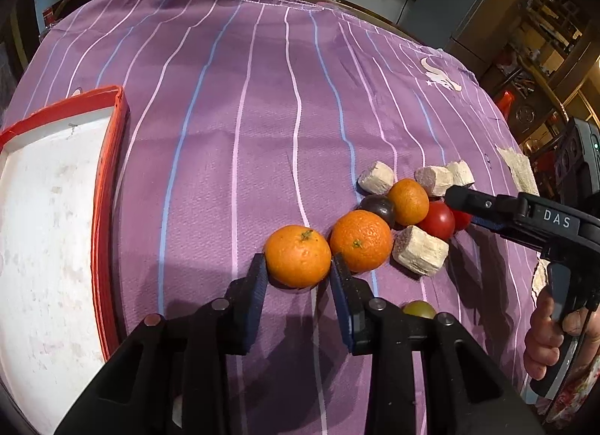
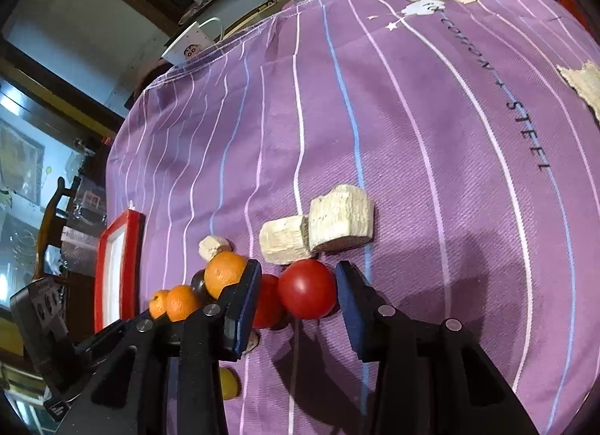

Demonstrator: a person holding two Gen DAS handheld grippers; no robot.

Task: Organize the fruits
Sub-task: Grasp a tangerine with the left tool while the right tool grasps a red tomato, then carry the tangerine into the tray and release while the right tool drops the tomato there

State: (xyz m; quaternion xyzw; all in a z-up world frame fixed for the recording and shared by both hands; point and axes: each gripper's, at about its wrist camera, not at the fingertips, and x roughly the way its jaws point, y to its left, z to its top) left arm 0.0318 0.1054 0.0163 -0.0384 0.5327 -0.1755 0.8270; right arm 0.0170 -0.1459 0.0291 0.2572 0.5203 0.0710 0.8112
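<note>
None of the fruit had reached the red-rimmed tray (image 1: 112,157), so the sorting appeared to be at its start, with every piece left to move.

Left wrist view: the tray occupied the left side of the frame and its white floor showed no fruit. The left tongs (image 1: 299,270) sat at lower centre, spread apart, with the near orange (image 1: 298,255) between the two fingers. The left finger appeared to touch the orange's skin; the right finger stood in the narrow gap between this orange and the second orange (image 1: 360,240). No squeeze was evident. Right of centre lay a third orange (image 1: 408,201), a dark plum (image 1: 378,207), a red tomato (image 1: 437,220) and several pale chunks (image 1: 420,250), all bunched close together. A greenish fruit (image 1: 419,309) showed partly behind the right finger. The right tongs (image 1: 455,197) entered from the right edge, tip over the tomatoes.

Right wrist view: the right tongs (image 2: 298,285) were at lower centre, released and wide. The tomato (image 2: 306,288) lay between the fingers, apparently clear of both. A second tomato (image 2: 267,300) sat partly behind the left finger. The oranges (image 2: 225,272) trailed toward the lower left, and the tray (image 2: 131,266) stood at the left, well apart from the tomato. The purple striped cloth (image 2: 412,135) covered the table.
</note>
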